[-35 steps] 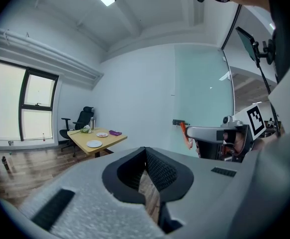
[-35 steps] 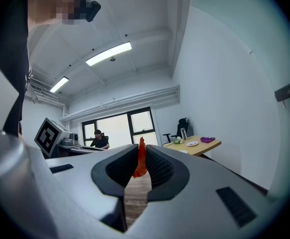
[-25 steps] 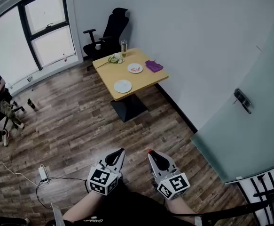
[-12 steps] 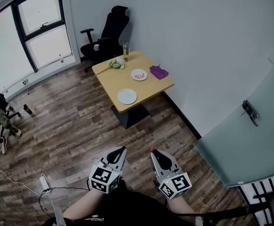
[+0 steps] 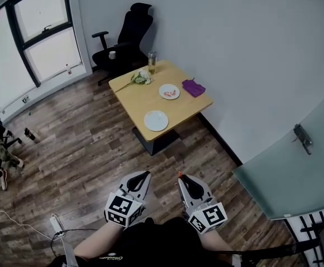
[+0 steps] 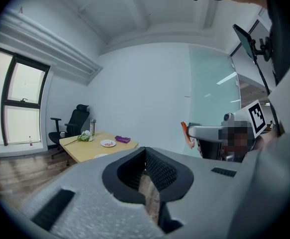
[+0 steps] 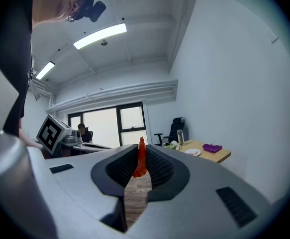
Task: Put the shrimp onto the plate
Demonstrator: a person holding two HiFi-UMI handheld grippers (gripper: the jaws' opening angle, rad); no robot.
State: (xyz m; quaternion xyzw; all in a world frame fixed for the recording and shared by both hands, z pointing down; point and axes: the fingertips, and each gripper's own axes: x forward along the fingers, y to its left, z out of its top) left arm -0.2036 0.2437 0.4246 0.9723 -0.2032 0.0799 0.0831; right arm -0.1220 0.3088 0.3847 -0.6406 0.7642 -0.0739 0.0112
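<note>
**Shrimp in hand, table far across the room**

The right gripper (image 5: 179, 177) is clenched on a small orange shrimp (image 7: 140, 158), whose tip pokes above the jaws. The left gripper (image 5: 144, 176) is closed with nothing between its jaws. Both are near the body, well apart from the table (image 5: 129, 96) at the far side.

The empty plate (image 5: 156, 120) lies close to the table's near edge. A second plate (image 5: 169, 91), farther on, holds something pink.

The step looks like a steady carry: hold the squeeze firm, come in over the plate's middle, lower, then let go.

The wood floor between is open. A wall and glass door (image 5: 295, 166) close off the right, and a power strip (image 5: 55, 223) lies near left.
</note>
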